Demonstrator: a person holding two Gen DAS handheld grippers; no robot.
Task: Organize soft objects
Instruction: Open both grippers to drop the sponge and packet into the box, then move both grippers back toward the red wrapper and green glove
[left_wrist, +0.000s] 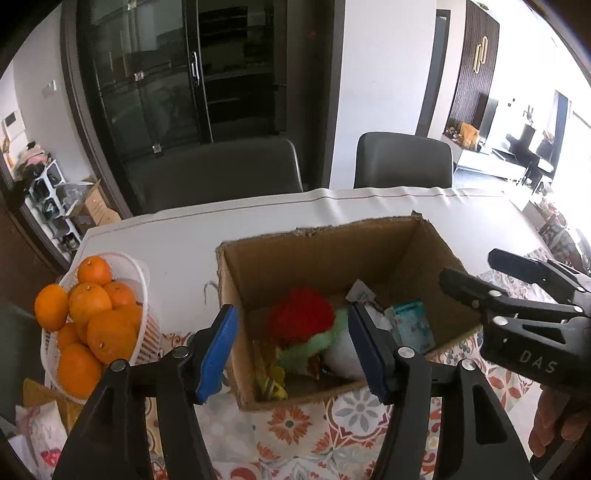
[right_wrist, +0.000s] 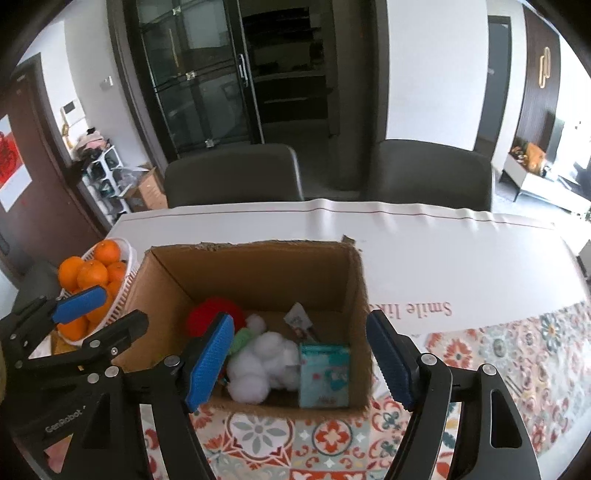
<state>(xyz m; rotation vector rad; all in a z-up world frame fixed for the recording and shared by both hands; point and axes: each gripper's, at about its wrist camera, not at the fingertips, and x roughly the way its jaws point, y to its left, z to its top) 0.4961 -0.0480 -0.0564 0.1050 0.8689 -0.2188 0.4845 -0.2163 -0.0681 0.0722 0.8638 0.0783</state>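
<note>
Left gripper (left_wrist: 291, 349): jaws apart, blue pads bare, nothing pinched between them. It hangs over the near left part of the box (left_wrist: 325, 251), pointing down into it. Right gripper (right_wrist: 301, 356): jaws apart as well, nothing held, poised over the near right part of the same box. Each gripper shows in the other's view, side by side and not touching.

Box contents, all resting on the floor of the box: a red plush (left_wrist: 301, 319) at the left, a green plush (left_wrist: 314, 347) beside and partly under it, a white plush (right_wrist: 264, 363) of rounded lumps in the middle, and a teal packet (right_wrist: 324, 374) standing against the right wall. A paper tag (right_wrist: 297, 315) lies behind the white plush. Yellow and orange items (kind not discernible) sit at the near left corner in the left view.

Surroundings: the box stands on a table (right_wrist: 424, 258), half on a patterned cloth (right_wrist: 332, 439), half on a white sheet. A white basket (left_wrist: 127, 266) of oranges (left_wrist: 110, 334) stands just left of the box. Two dark chairs (right_wrist: 232, 173) face the far edge.
</note>
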